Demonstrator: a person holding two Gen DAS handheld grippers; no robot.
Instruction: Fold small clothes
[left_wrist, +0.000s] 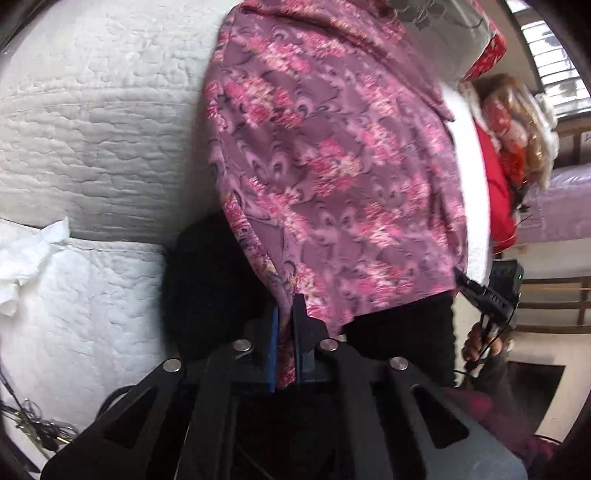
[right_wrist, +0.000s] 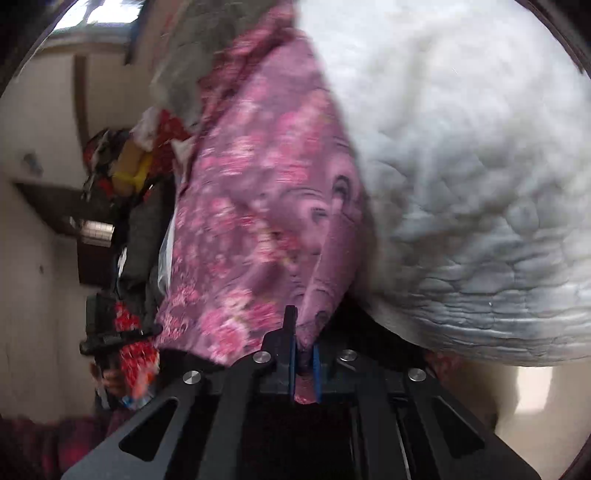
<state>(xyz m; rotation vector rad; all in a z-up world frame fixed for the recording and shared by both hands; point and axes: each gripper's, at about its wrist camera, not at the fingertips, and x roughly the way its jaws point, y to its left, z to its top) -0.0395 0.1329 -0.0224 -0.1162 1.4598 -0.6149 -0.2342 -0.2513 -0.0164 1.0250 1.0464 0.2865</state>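
A purple cloth with a pink flower print (left_wrist: 325, 155) hangs stretched over the white quilted bed (left_wrist: 92, 122). My left gripper (left_wrist: 286, 314) is shut on one bottom corner of the cloth. My right gripper (right_wrist: 304, 332) is shut on another corner of the same cloth (right_wrist: 258, 206), which bunches between its blue pads. The right gripper also shows at the right edge of the left wrist view (left_wrist: 487, 295), and the left gripper shows at the left of the right wrist view (right_wrist: 110, 332). The cloth is blurred by motion.
The white quilt (right_wrist: 461, 184) fills one side of each view. A black garment (left_wrist: 207, 280) lies under the cloth. Crumpled white tissue (left_wrist: 29, 254) lies on the quilt. Red and mixed clothes (left_wrist: 509, 147) are piled beyond the bed edge, also seen as clutter (right_wrist: 122, 166).
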